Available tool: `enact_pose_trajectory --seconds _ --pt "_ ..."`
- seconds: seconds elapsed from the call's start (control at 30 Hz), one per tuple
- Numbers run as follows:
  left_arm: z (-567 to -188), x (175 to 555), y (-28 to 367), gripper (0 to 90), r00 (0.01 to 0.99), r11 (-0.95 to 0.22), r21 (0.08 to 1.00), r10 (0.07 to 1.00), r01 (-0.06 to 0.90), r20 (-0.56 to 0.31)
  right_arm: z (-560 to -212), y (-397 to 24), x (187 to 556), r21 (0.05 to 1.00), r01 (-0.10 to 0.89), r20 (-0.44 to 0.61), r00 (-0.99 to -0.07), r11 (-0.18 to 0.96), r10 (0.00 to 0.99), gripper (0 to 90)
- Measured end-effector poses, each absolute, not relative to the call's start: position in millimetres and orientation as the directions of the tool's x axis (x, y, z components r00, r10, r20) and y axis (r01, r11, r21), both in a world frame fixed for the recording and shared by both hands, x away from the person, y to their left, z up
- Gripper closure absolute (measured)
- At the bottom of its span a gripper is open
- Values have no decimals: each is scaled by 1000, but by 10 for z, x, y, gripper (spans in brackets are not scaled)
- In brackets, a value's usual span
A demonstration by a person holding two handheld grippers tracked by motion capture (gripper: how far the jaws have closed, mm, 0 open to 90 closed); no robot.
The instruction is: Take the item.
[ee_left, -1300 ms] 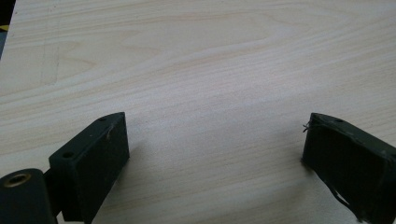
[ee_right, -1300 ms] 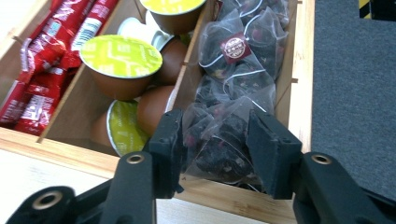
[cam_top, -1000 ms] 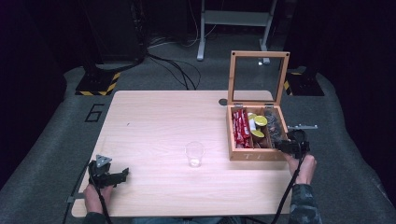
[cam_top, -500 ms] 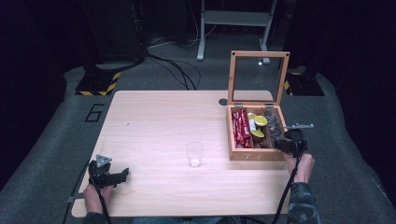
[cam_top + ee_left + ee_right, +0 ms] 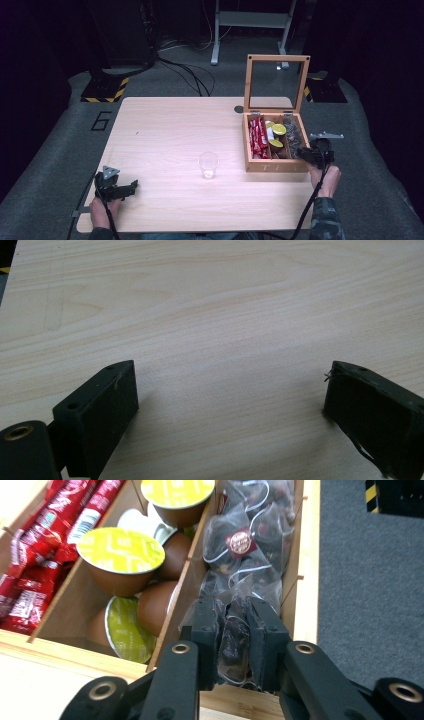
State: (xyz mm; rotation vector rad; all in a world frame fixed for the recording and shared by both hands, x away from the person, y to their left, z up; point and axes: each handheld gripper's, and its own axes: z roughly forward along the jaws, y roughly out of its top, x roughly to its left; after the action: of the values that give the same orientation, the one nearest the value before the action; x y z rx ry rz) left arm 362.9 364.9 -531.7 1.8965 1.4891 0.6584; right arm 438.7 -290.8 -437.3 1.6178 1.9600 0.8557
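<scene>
An open wooden box [image 5: 274, 165] with a glass lid stands at the table's right edge. It holds red sachets [image 5: 35, 555], yellow-lidded capsules [image 5: 120, 550] and, in the right compartment, clear tea bags [image 5: 245, 540]. My right gripper [image 5: 235, 607] reaches into that compartment from the near side and is shut on one dark tea bag [image 5: 234, 635], which is pinched between the pads. In the high view the right gripper [image 5: 302, 152] sits at the box's near right corner. My left gripper [image 5: 131, 187] rests open at the front left, and its jaws [image 5: 230, 372] are spread wide over bare wood.
A clear plastic cup [image 5: 208, 164] stands upright near the table's middle, left of the box. The box's raised lid [image 5: 276, 82] stands at the far side. The light wooden table [image 5: 175, 130] is ringed by grey floor, with cables and stands beyond it.
</scene>
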Motion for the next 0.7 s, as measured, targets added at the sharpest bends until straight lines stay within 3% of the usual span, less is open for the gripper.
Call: enact_pose_trajectory --seconds 0.7 --pt "-5320 3633 3651 70 234 -160 740 972 653 3 -4067 -2765 4259 774 617 20 -252 145 968 766"
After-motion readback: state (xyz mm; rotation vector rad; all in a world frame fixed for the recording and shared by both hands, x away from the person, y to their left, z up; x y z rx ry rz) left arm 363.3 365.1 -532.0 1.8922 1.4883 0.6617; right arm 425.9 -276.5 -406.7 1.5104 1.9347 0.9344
